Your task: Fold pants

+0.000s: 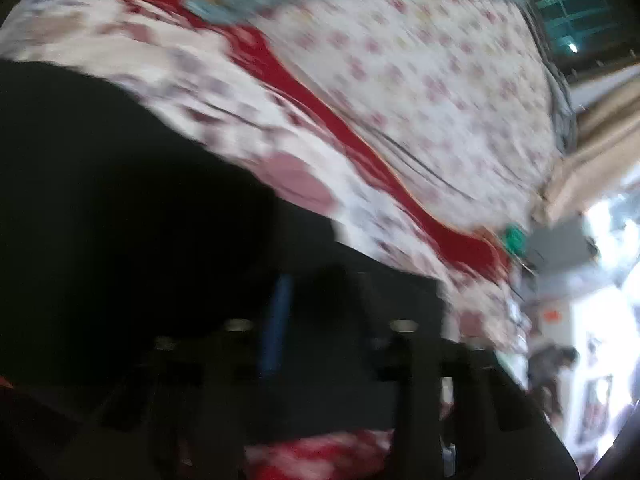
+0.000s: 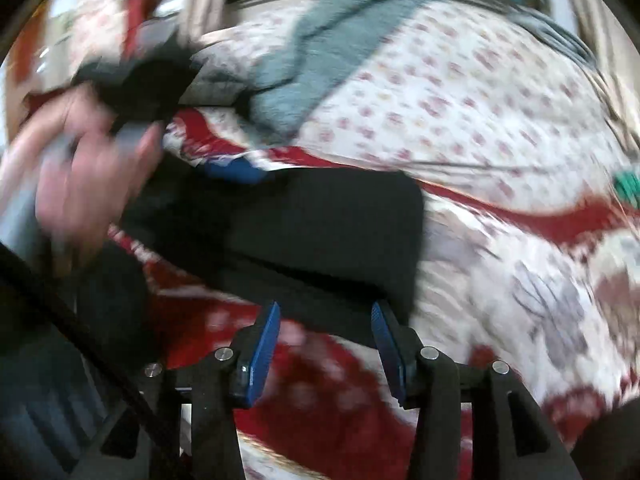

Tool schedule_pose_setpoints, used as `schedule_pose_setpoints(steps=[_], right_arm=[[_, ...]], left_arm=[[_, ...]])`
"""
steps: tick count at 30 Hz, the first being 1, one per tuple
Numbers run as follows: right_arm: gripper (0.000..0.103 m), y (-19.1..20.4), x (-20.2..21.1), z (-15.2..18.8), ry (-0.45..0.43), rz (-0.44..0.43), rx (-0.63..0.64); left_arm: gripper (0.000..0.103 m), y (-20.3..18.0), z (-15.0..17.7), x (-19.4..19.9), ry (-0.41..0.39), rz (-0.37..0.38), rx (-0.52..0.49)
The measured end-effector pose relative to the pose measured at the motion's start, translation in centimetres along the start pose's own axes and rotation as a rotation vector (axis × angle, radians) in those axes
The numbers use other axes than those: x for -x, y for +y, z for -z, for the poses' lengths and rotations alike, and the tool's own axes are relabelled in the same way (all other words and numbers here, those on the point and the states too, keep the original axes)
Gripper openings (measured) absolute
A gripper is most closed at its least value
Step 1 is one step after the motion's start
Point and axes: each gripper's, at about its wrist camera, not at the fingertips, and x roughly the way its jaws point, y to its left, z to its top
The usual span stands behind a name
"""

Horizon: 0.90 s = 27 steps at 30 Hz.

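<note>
Both my feeds are motion-blurred. Biggest thing is the bed (image 2: 460, 92), covered in a floral sheet with a red band; its far edge is cut off in both views. A grey-blue blanket (image 2: 320, 52) lies crumpled toward the far edge.

The black pants (image 2: 288, 224) lie on the sheet near the near edge, long axis running roughly left-right across the right wrist view, the squared end pointing right. Their left part is hidden behind the person's left hand (image 2: 80, 168), and the near part drops out of sight between my fingers. In the left wrist view the pants (image 1: 120, 220) fill the lower left as a dark mass, with no detail.

No readable writing or labels anywhere.

Right gripper (image 2: 324, 344): blue pads apart, jaws spread, black cloth just past the tips; contact unclear. Left gripper (image 1: 320, 320): dark and smeared, one blue pad faintly visible against black fabric; I can't tell whether it's closed or gripping.
</note>
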Motion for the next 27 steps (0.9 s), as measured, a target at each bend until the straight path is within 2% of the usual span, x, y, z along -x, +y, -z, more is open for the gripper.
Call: schedule_pose_setpoints(steps=[1, 3, 4, 5, 6, 9, 11, 13, 15, 16, 17, 18, 20, 21, 23, 25, 27], right_arm=[[0.046, -0.4, 0.3, -0.1, -0.008, -0.003, -0.015], [0.046, -0.6, 0.6, -0.4, -0.031, 0.013, -0.023], [0.046, -0.9, 0.8, -0.6, -0.048, 0.015, -0.036], [0.046, -1.2, 1.0, -0.6, -0.054, 0.016, -0.054], [0.046, -1.5, 1.1, -0.7, -0.058, 0.02, -0.071], [0.046, -3.9, 1.1, -2.0, -0.094, 0.051, -0.143], [0.046, -5.4, 1.2, -3.3, -0.13, 0.082, -0.19], [0.046, -6.4, 0.8, -4.9, -0.144, 0.076, -0.228], [0.046, -6.6, -0.1, -6.8, -0.153, -0.064, -0.249], [0.046, -6.0, -1.0, -7.7, -0.15, -0.184, -0.232], [0.046, -5.7, -2.1, -8.0, -0.132, -0.256, -0.22], [0.046, -5.5, -3.2, -8.1, -0.106, -0.296, -0.216], [0.046, -6.0, -7.6, -6.8, 0.023, -0.315, -0.244], [0.041, -6.8, -10.0, -5.4, 0.107, -0.332, -0.268], [0.032, -8.1, -9.0, -4.8, 0.031, -0.358, -0.293], [0.031, -8.4, -8.4, -6.0, 0.074, -0.362, -0.317], [0.032, -8.8, -6.5, -7.5, 0.015, -0.35, -0.331]], left_arm=[[0.012, 0.8, -0.1, 0.4, -0.022, -0.02, 0.018], [0.012, 3.0, -0.3, 2.2, -0.098, -0.034, 0.135], [0.014, 3.1, -0.4, 3.2, -0.146, -0.101, 0.142], [0.015, 3.0, -0.4, 3.7, -0.176, -0.149, 0.132], [0.015, 2.8, -0.4, 4.2, -0.201, -0.155, 0.118], [0.015, 1.1, 0.1, 5.1, -0.235, -0.093, 0.057], [0.015, -1.1, 0.6, 5.0, -0.263, -0.072, -0.034], [0.015, -2.7, 1.2, 3.7, -0.247, -0.067, -0.115], [0.015, -3.3, 1.6, 1.4, -0.206, -0.102, -0.15], [0.015, -3.2, 1.4, 0.4, -0.188, -0.134, -0.152], [0.014, -2.3, 1.5, -1.2, -0.15, -0.2, -0.135], [0.014, -1.6, 1.5, -1.6, -0.154, -0.186, -0.115], [0.014, -1.7, 1.2, -1.5, -0.157, -0.183, -0.115], [0.014, -1.8, 1.2, -1.6, -0.154, -0.188, -0.124], [0.014, -2.0, 1.4, -1.6, -0.164, -0.198, -0.141], [0.014, -2.2, 1.7, -1.6, -0.172, -0.216, -0.154], [0.014, -2.3, 2.0, -1.5, -0.178, -0.223, -0.16]])
